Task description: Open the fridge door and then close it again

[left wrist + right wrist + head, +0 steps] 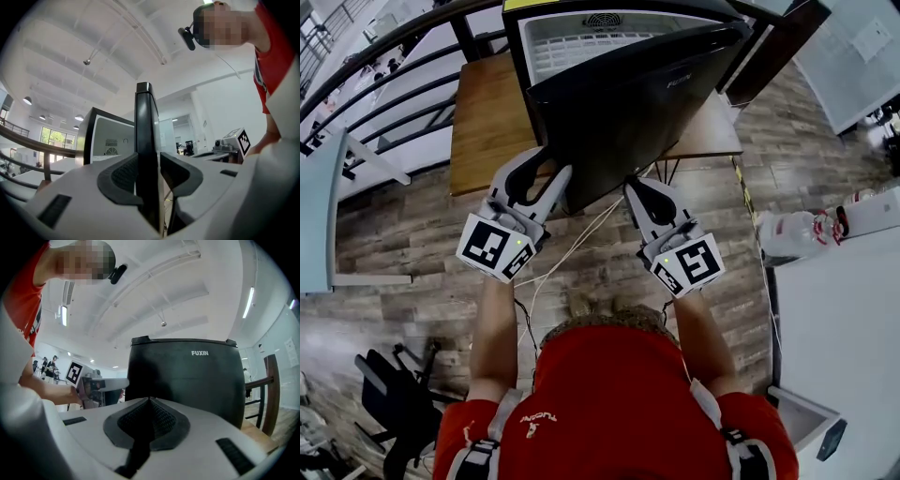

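Observation:
A small black fridge stands on a wooden table, its white inside showing behind the door. The black fridge door stands partly swung out toward me. My left gripper straddles the door's free left edge. In the left gripper view that edge runs upright between the pads, which press on it from both sides at my left gripper. My right gripper is shut with nothing in it, just in front of the door's lower front face. In the right gripper view my right gripper faces the door front.
A dark railing runs at the far left behind the table. A white counter with a plastic bottle stands at the right. Cables trail across the wood floor. A black chair base sits at lower left.

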Demonstrator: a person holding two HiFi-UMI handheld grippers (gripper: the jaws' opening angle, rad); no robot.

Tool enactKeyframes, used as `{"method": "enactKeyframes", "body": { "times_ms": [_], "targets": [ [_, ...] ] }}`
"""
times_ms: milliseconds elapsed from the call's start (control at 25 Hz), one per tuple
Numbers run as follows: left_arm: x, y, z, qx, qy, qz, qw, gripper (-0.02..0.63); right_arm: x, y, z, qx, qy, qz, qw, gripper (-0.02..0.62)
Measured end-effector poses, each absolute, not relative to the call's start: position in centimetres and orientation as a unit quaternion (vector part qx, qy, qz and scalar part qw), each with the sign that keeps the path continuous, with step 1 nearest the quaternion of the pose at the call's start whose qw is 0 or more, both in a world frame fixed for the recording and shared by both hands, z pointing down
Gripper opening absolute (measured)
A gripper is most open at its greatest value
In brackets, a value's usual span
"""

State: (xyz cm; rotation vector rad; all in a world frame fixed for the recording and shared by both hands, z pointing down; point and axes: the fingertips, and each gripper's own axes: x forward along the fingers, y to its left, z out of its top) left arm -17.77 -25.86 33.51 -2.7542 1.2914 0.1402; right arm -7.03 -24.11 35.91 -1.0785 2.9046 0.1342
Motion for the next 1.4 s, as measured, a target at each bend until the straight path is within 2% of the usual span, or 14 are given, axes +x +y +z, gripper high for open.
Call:
{"method": "enactKeyframes", "body": {
  "times_ms": [520,1200,1360,1400],
  "targets": [
    [-11.9,-19.9,33.8,-0.901,0.429,0.051,0.043,0.132,-2.3,-19.5,35.7,-0.346,0.936,0.05,0.032,0.026],
    [1.3,-12.8,33.9,-0.903,0.425,0.05,0.042,0.112,8.1,-11.8,36.8,-0.32,0.946,0.041,0.028,0.028],
    [3.6,-12.3,33.7,-0.906,0.417,0.054,0.04,0.106,9.1,-11.0,37.2,-0.319,0.947,0.041,0.018,0.033],
    [3.9,-12.2,33.5,-0.907,0.416,0.054,0.04,0.103,9.1,-11.0,37.3,-0.318,0.947,0.04,0.013,0.053]
  ]
}}
